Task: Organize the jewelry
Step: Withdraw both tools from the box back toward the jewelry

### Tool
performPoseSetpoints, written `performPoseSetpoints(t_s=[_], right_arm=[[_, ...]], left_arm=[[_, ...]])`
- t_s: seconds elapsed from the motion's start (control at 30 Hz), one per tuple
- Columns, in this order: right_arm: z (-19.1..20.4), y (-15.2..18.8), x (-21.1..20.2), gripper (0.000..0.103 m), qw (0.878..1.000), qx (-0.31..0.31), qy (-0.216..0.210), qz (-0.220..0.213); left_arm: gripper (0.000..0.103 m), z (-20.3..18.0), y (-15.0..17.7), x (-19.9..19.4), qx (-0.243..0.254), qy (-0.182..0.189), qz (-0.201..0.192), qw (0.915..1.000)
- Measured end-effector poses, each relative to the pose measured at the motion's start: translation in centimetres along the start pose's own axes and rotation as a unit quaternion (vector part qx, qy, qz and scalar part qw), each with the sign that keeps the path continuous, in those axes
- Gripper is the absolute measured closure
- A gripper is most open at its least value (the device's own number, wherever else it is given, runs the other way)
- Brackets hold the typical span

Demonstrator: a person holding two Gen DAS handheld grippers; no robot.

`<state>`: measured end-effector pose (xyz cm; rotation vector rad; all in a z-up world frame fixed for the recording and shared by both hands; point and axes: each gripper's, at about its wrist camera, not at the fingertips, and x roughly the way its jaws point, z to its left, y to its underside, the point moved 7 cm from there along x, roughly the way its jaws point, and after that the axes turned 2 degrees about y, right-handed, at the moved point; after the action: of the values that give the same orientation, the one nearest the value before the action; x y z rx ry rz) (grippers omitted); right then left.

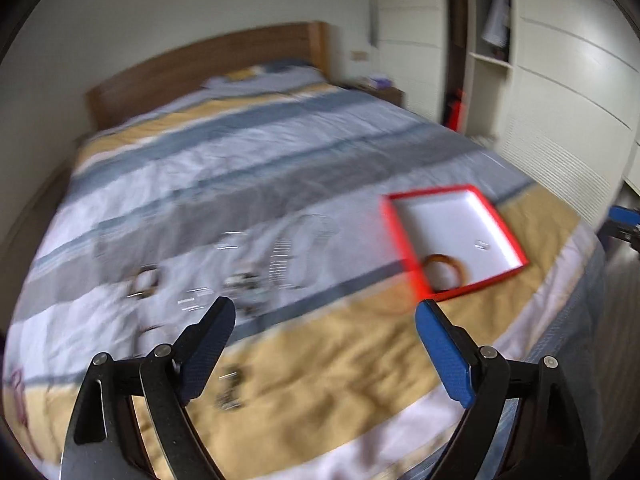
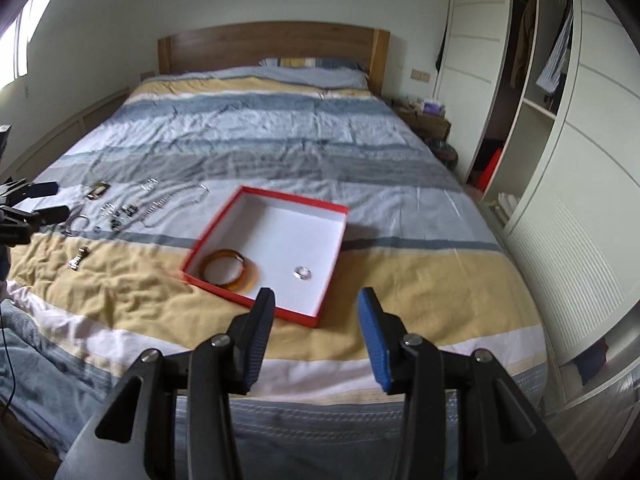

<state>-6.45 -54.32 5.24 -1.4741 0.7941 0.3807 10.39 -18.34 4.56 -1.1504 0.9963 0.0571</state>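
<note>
- The right gripper (image 2: pixel 316 300) fills the lower centre of its own view; its fingers stand wide apart with nothing between them, just above the near edge of the red box (image 2: pixel 208 222)
- The red box — shallow, white inside, no lid on it — lies in the middle of that view on the yellow band of the striped bedspread (image 2: pixel 420 280); in the left wrist view it sits at centre right (image 1: pixel 400 236)
- Inside the box, an amber bangle (image 2: pixel 226 270) lies in the near left corner, touching the wall; a small silver ring (image 2: pixel 302 272) lies well apart from it, toward the right side of the white floor
- The left wrist view is blurred; the bangle (image 1: pixel 442 270) and ring (image 1: pixel 482 245) still show in the box
- The left gripper (image 1: pixel 325 320) spreads across the bottom of its own view, fingers wide and empty; in the right wrist view it appears at the left edge (image 2: pixel 44 200), above the loose pieces, its fingers apart
- The loose jewelry (image 2: pixel 120 210) is scattered on the pale bands at centre left of the right wrist view — chains, rings, small dark pieces; a brown square buckle (image 2: pixel 98 191) lies at its far edge; a small metal clasp (image 2: pixel 79 258) lies alone on the yellow band, nearer the camera
- A wooden headboard (image 2: pixel 272 46) crosses the top centre; an open wardrobe (image 2: pixel 532 92) stands at upper right
</note>
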Motion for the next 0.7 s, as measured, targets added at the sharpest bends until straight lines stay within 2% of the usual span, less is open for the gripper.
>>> performPoseSetpoints(t_s=[0.17, 0.37, 0.53, 0.7], right_arm=[[4.1, -1.2, -3.6, 0.062, 0.999, -0.009, -0.020, -0.032], [10.0, -2.2, -5.1, 0.062, 0.996, -0.023, -0.062, -0.053], [14.8, -2.5, -3.6, 0.062, 0.993, -0.023, -0.102, -0.046], [18.5, -2.1, -0.1, 0.062, 0.991, -0.021, -0.131, -0.020]], left_arm=[[0.012, 8.9, 2.5, -7.3, -0.050, -0.071, -0.041, 0.9953], [0.009, 15.3, 6.6, -11.7, -0.103, -0.121, -0.052, 0.9859], [0.009, 16.8, 10.8, -10.7, -0.136, -0.135, -0.032, 0.9809], [0.013, 15.2, 12.8, -6.5, -0.142, -0.106, 0.000, 0.9841]])
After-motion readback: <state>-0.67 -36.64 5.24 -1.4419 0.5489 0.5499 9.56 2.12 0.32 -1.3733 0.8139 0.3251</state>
